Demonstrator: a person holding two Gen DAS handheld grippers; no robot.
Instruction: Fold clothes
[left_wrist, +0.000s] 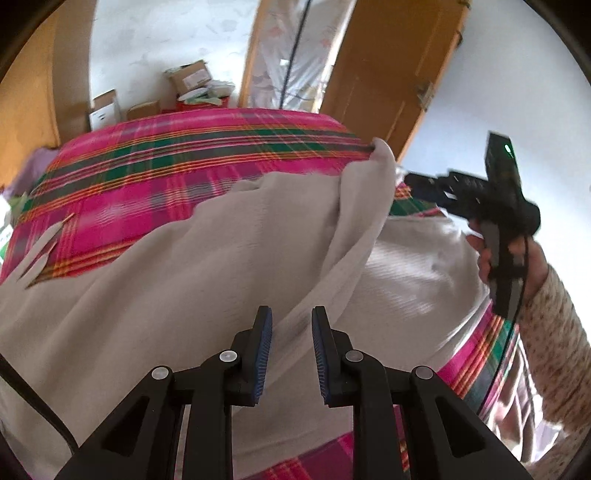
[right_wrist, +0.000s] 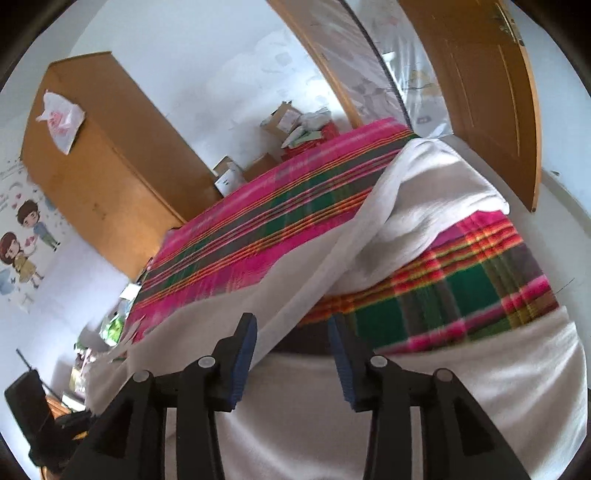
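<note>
White knit cloth, a garment (left_wrist: 184, 266), lies spread over a bed with a pink and green plaid bedspread (left_wrist: 147, 166). In the left wrist view it fills the frame from 9 o'clock through the centre to 3 o'clock, with one long strip, apparently a sleeve (left_wrist: 362, 206), raised in a ridge running from centre toward 1 o'clock. In the right wrist view the same strip runs diagonally from 7 o'clock to 1 o'clock, and more white cloth lies along 5 o'clock.

Handling, as judged: the fabric is soft, light and limp; it will drape and sag wherever unsupported, and a single-layer pinch may slip. An edge, hem or the sleeve end offers the surest hold, with both layers taken together.

Left gripper (left_wrist: 291, 350): jaws parted, the sleeve's lower run passing between the blue pads; whether the pads touch it cannot be told. It points low across the garment toward 12 o'clock.

Right gripper (right_wrist: 291, 358): jaws parted wide, nothing held, cloth beneath and between them. The right wrist view is rolled, so the tool is canted. Seen from the left wrist camera it sits at 3 o'clock, raised above the cloth, gripped by a hand (left_wrist: 491, 258) in a patterned sleeve.

Fold stage: one sleeve lifted, body spread; no finished fold is visible.
</note>
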